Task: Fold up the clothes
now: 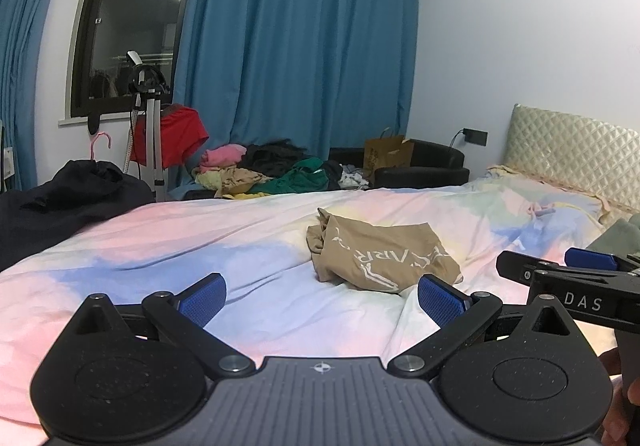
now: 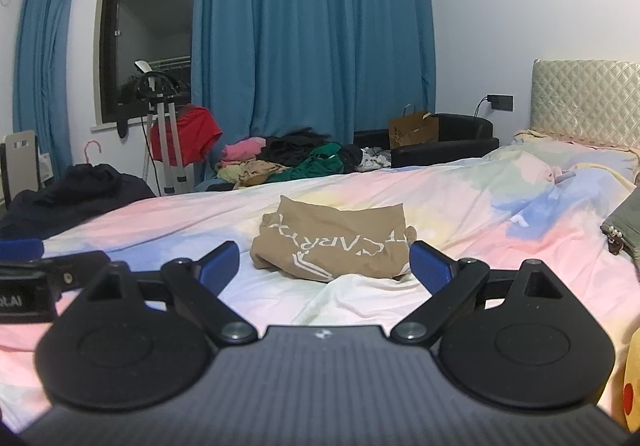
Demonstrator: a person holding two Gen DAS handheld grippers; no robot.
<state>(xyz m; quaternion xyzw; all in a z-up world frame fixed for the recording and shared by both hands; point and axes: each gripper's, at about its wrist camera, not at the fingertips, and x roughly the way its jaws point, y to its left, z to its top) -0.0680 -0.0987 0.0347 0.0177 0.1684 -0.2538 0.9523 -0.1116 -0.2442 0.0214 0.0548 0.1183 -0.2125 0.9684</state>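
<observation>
A tan T-shirt with white lettering (image 1: 376, 256) lies crumpled in a rough bundle on the pastel bedspread (image 1: 200, 242); it also shows in the right wrist view (image 2: 332, 242). My left gripper (image 1: 322, 298) is open and empty, hovering above the bed just short of the shirt. My right gripper (image 2: 324, 266) is open and empty, close in front of the shirt. The right gripper also shows at the right edge of the left wrist view (image 1: 568, 270). The left gripper shows at the left edge of the right wrist view (image 2: 40, 266).
A pile of mixed clothes (image 1: 264, 170) lies beyond the far side of the bed. A dark garment (image 1: 72, 190) lies at the left. A tripod (image 1: 150, 126), a red garment (image 1: 172, 138), a black armchair with a paper bag (image 1: 416, 162) and a quilted headboard (image 1: 572, 150) stand around.
</observation>
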